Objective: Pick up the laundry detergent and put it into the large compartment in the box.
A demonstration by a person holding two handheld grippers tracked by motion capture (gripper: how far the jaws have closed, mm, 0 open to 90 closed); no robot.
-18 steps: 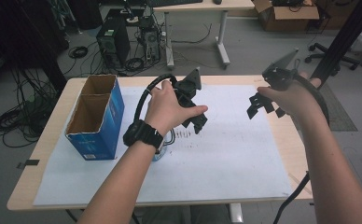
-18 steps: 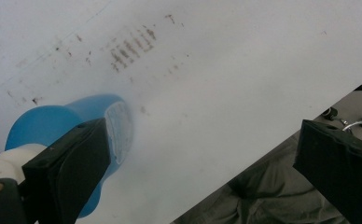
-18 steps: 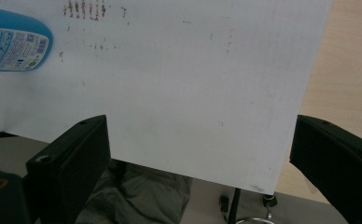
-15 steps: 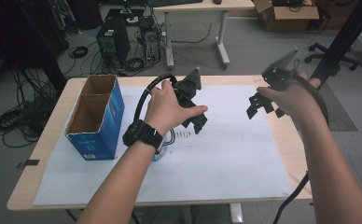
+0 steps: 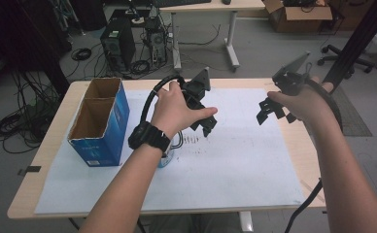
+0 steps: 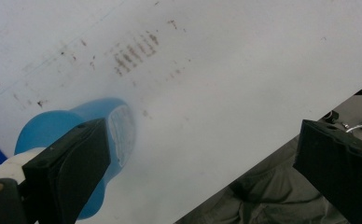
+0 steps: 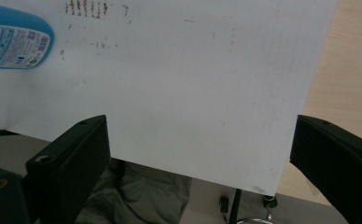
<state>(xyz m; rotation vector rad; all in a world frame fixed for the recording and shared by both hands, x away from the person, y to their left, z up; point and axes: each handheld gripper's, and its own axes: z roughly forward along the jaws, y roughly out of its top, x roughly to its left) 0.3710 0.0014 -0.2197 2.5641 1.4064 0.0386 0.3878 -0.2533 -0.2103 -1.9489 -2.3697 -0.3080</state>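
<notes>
Jaws of the left gripper [image 5: 203, 124] stand wide with nothing between them, above the lying blue bottle [image 6: 83, 140]. Right gripper [image 5: 274, 111] gapes equally, hovering near the white sheet's [image 5: 235, 165] right edge. Neither hand has shifted in half a second, so the reach hasn't begun. Bare sheet surrounds the bottle; the blue box [image 5: 99, 124] stands left.

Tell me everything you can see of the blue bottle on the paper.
The blue bottle looks like glossy light-blue plastic with a white cap end and a pale printed label of small text and a barcode. It lies on its side on the white paper sheet, just below a patch of dark smudges. In the high view the left forearm covers most of it, right of the blue cardboard box. Neither tool touches it; the left tool hangs open above it.
</notes>
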